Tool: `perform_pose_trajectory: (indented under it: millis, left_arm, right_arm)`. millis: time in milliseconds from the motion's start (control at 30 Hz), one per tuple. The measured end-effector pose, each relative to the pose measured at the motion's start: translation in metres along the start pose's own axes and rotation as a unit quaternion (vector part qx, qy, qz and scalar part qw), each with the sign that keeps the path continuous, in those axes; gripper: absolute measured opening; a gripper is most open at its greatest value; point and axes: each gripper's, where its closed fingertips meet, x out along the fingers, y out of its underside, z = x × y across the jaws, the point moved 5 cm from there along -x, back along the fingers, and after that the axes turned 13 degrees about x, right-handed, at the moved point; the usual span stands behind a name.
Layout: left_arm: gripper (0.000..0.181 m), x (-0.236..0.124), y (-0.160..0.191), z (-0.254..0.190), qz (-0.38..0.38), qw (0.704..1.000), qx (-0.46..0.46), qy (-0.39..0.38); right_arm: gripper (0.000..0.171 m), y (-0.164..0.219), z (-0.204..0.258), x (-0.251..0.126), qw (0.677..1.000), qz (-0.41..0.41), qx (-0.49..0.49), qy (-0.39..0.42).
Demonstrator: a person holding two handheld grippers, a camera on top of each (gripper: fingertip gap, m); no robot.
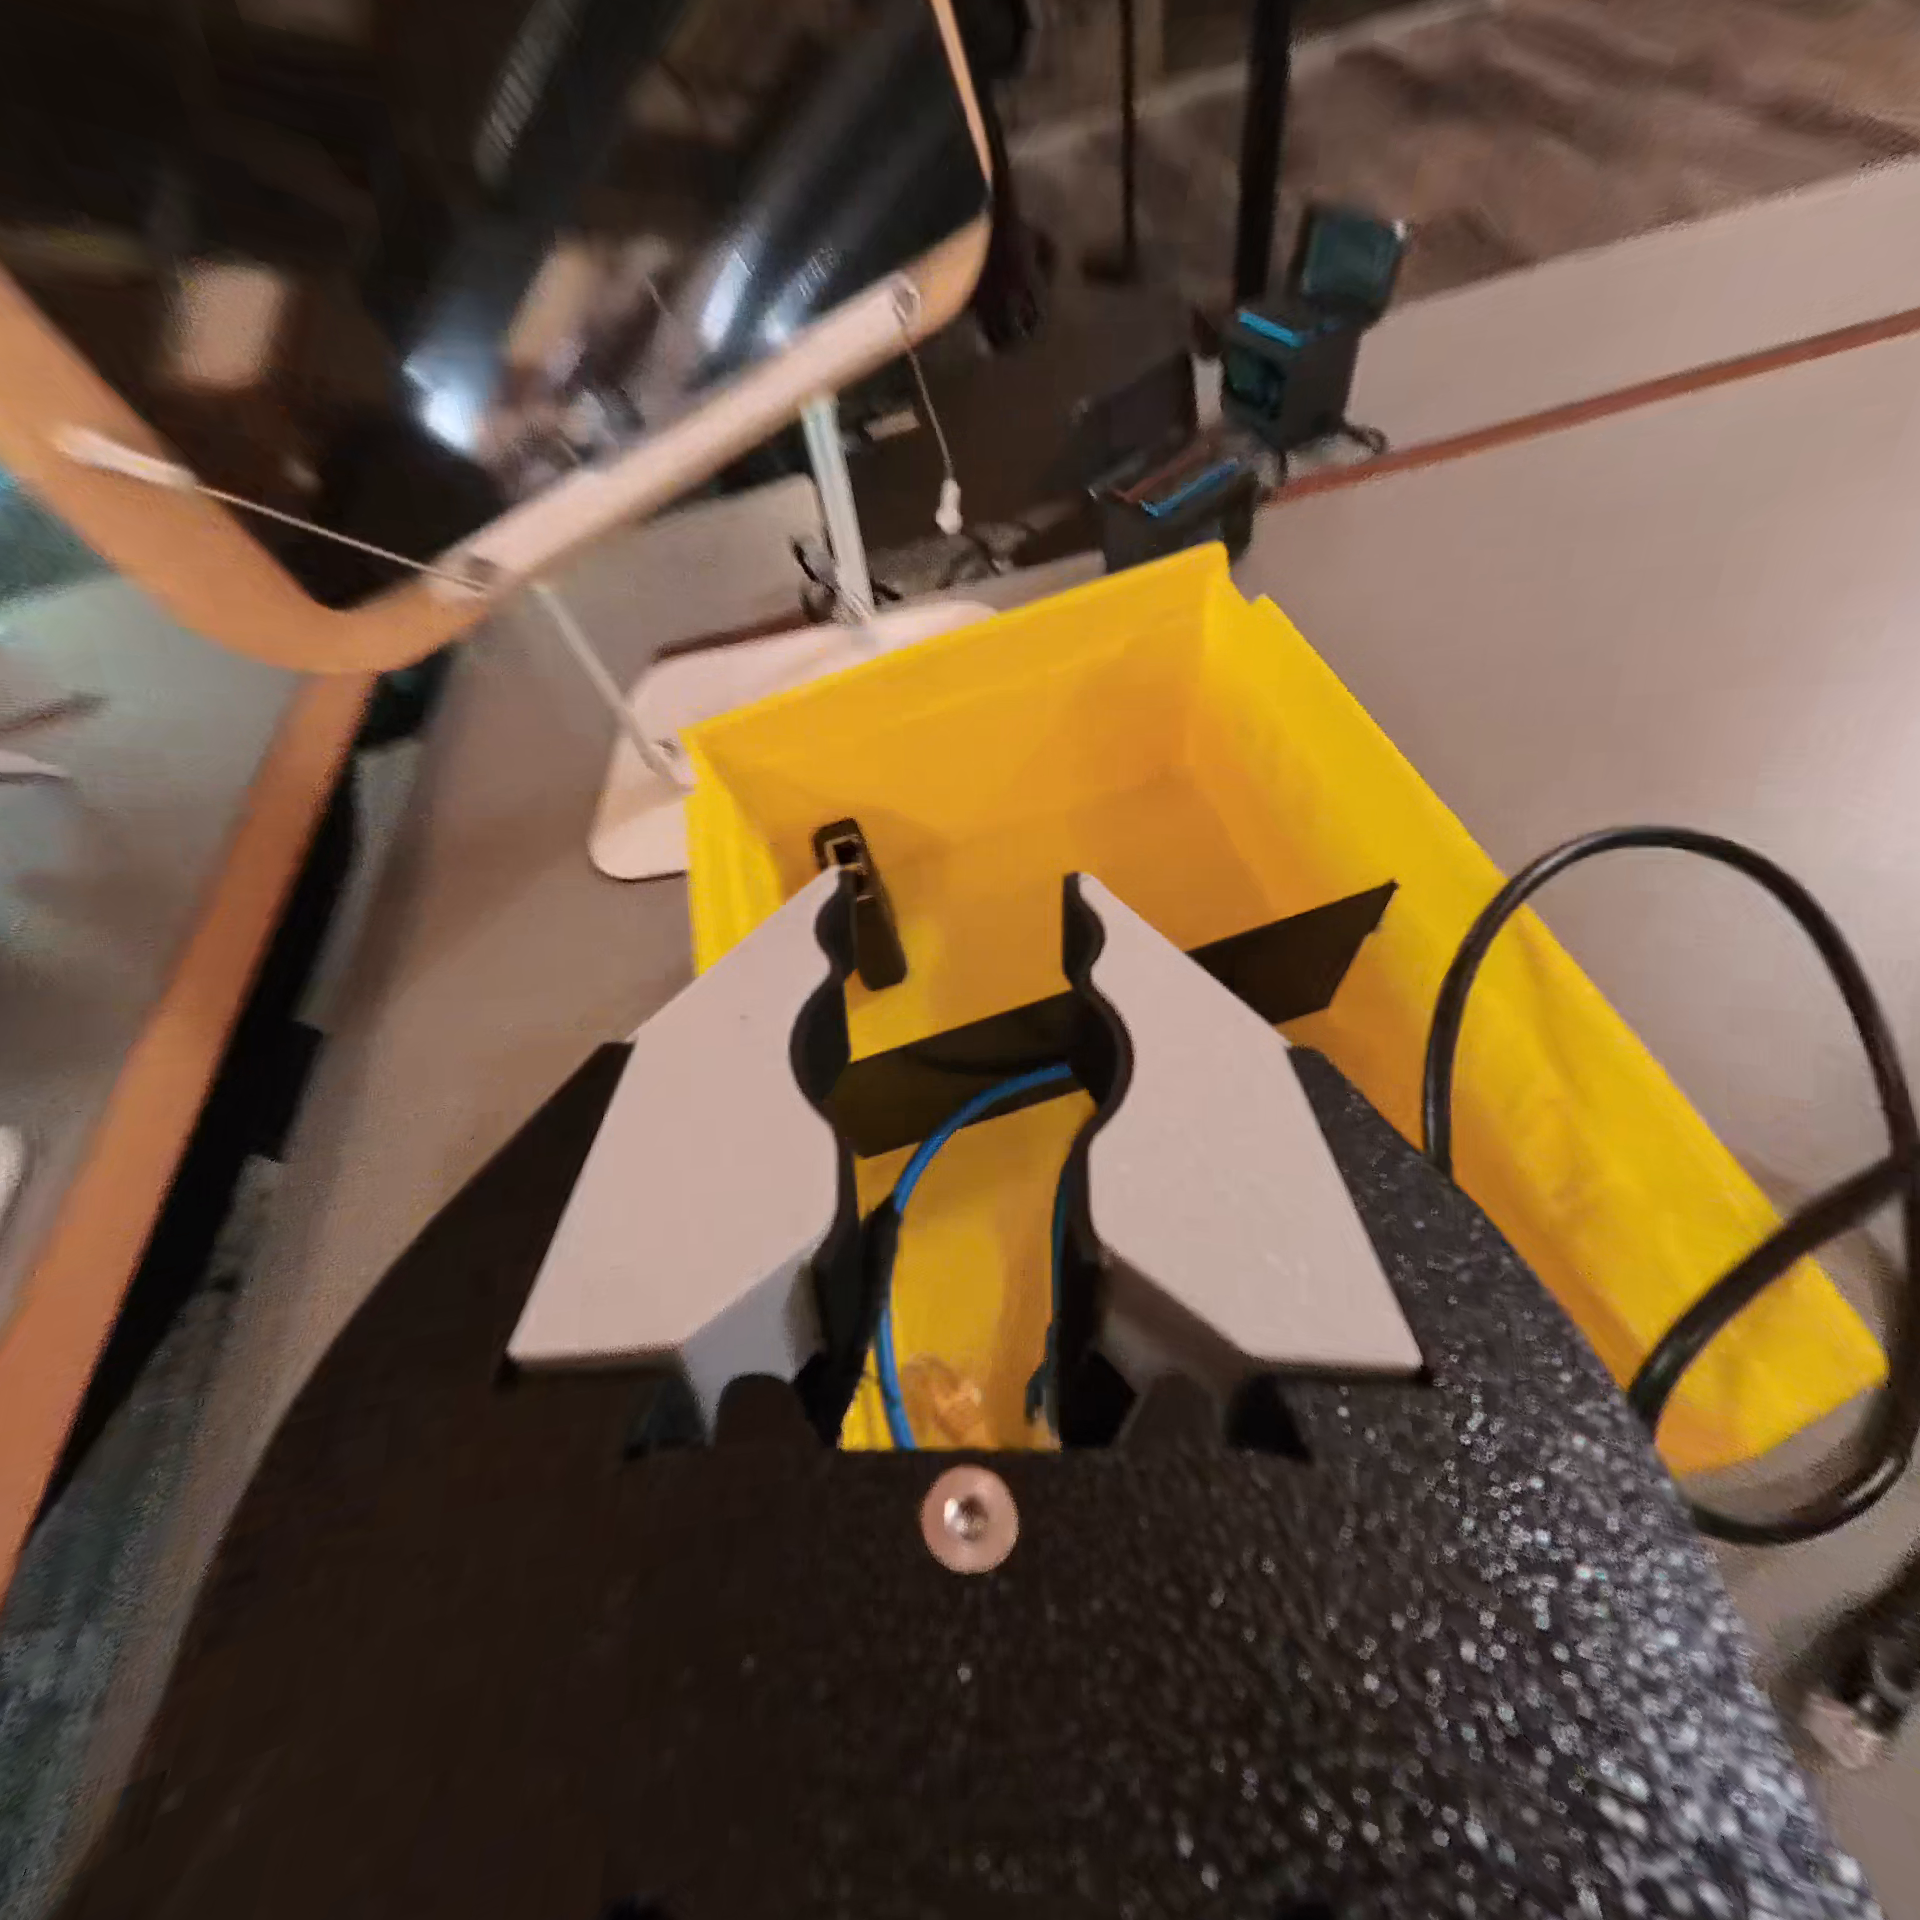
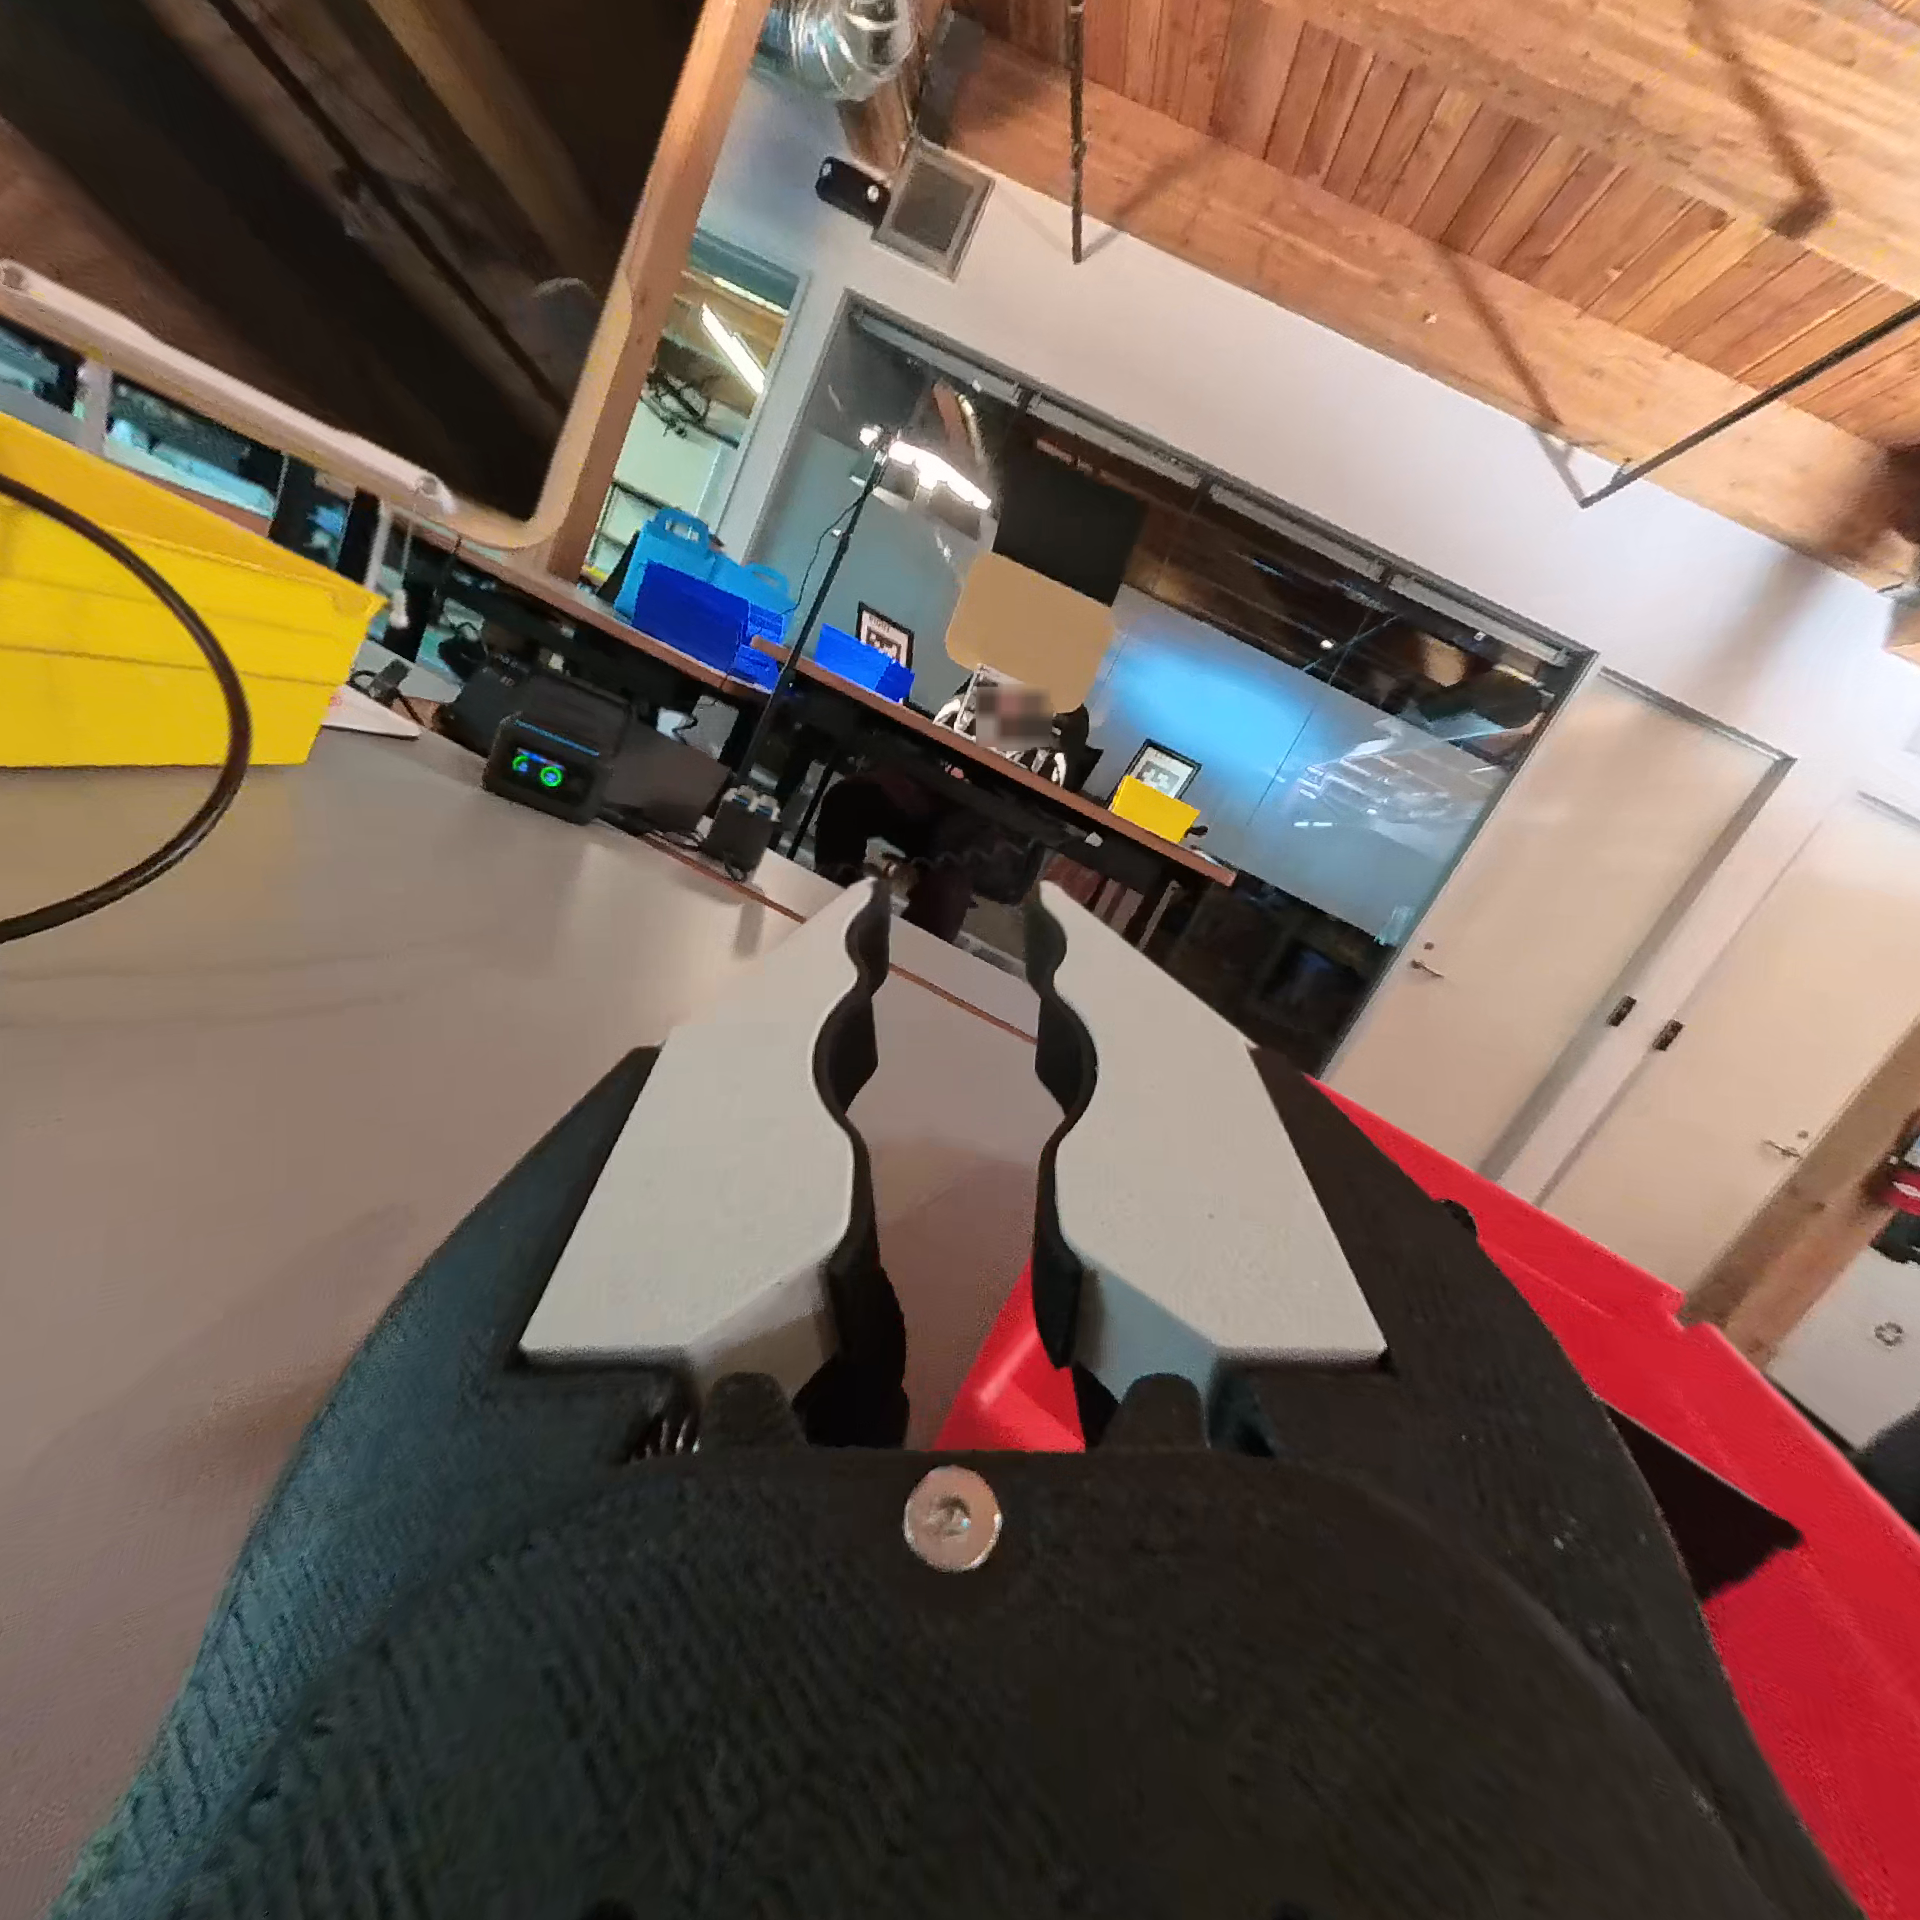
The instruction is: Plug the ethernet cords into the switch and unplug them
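Note:
In the left wrist view my left gripper (image 1: 956,878) is open above a yellow bin (image 1: 1299,748). A black ethernet plug (image 1: 860,909) stands tilted right beside the left fingertip; I cannot tell whether it touches it. A thin blue cord (image 1: 940,1138) lies in the bin's near compartment, below the fingers. A black cord (image 1: 1662,836) loops over the bin's right wall. In the right wrist view my right gripper (image 2: 956,886) is open and empty, held over the grey table (image 2: 312,987). No switch is clearly visible in either view.
A black divider (image 1: 1288,956) crosses the yellow bin. A white monitor stand base (image 1: 665,748) sits behind the bin. A red bin (image 2: 1818,1558) lies under the right gripper's right side. Black devices with green lights (image 2: 540,774) stand at the table's far edge. The yellow bin (image 2: 156,644) and cord loop (image 2: 234,748) are left.

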Motion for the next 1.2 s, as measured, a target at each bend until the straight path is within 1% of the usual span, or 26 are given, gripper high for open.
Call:
perform_pose_trajectory:
  millis: [67, 100, 167, 200, 267, 333, 467, 533, 633, 767, 900, 933, 967, 1067, 1133, 1200]
  left_arm:
    - [0.038, 0.035, -0.003, 0.004, 0.05, 0.998, -0.013, 0.041]
    - [0.038, 0.052, -0.002, 0.005, 0.083, 0.994, -0.023, 0.064]
    - [0.045, 0.084, 0.0, 0.007, 0.134, 0.985, -0.038, 0.099]
    - [0.048, 0.098, 0.002, 0.009, 0.158, 0.981, -0.038, 0.103]
    - [0.049, 0.123, 0.01, 0.012, 0.209, 0.972, -0.023, 0.102]
    - [0.05, 0.142, 0.019, 0.015, 0.256, 0.962, 0.002, 0.09]
    - [0.051, 0.16, 0.037, 0.022, 0.338, 0.937, 0.08, 0.045]
    - [0.051, 0.166, 0.047, 0.02, 0.367, 0.924, 0.105, 0.038]
    - [0.052, 0.173, 0.056, 0.017, 0.373, 0.922, 0.095, 0.041]
    - [0.047, 0.176, 0.062, 0.019, 0.376, 0.921, 0.092, 0.03]
    - [0.051, 0.178, 0.071, 0.018, 0.391, 0.915, 0.095, 0.027]
    - [0.044, 0.178, 0.07, 0.02, 0.386, 0.917, 0.099, 0.02]
    - [0.033, 0.178, 0.068, 0.022, 0.378, 0.92, 0.107, 0.015]
    - [0.021, 0.176, 0.059, 0.016, 0.346, 0.932, 0.094, 0.047]
    - [0.021, 0.172, 0.054, 0.012, 0.328, 0.938, 0.088, 0.068]
    - [0.021, 0.166, 0.046, 0.009, 0.306, 0.945, 0.097, 0.071]
  right_arm:
    - [0.024, 0.008, 0.005, 0.002, 1.0, -0.013, -0.004, 0.003]
    - [0.024, 0.018, 0.009, 0.005, 1.0, -0.005, -0.015, -0.004]
    - [0.025, 0.03, 0.015, 0.013, 0.997, 0.043, -0.06, -0.002]
    - [0.024, 0.032, 0.019, 0.013, 0.996, 0.042, -0.077, -0.01]
    - [0.023, 0.029, 0.03, 0.01, 0.994, 0.027, -0.094, -0.041]
    - [0.022, 0.031, 0.036, 0.01, 0.992, 0.028, -0.115, -0.054]
    - [0.021, 0.034, 0.036, 0.011, 0.991, 0.036, -0.115, -0.052]
    - [0.021, 0.034, 0.033, 0.011, 0.993, 0.037, -0.105, -0.049]
    - [0.02, 0.036, 0.031, 0.011, 0.993, 0.043, -0.096, -0.049]
    - [0.02, 0.038, 0.033, 0.011, 0.992, 0.047, -0.099, -0.054]
    - [0.018, 0.04, 0.035, 0.011, 0.991, 0.052, -0.105, -0.06]
    - [0.018, 0.04, 0.035, 0.011, 0.991, 0.053, -0.106, -0.061]
    - [0.018, 0.041, 0.035, 0.011, 0.991, 0.055, -0.107, -0.062]
    - [0.018, 0.042, 0.035, 0.011, 0.991, 0.058, -0.106, -0.062]
    - [0.017, 0.042, 0.035, 0.011, 0.991, 0.058, -0.106, -0.062]
    - [0.017, 0.042, 0.035, 0.011, 0.991, 0.058, -0.106, -0.061]
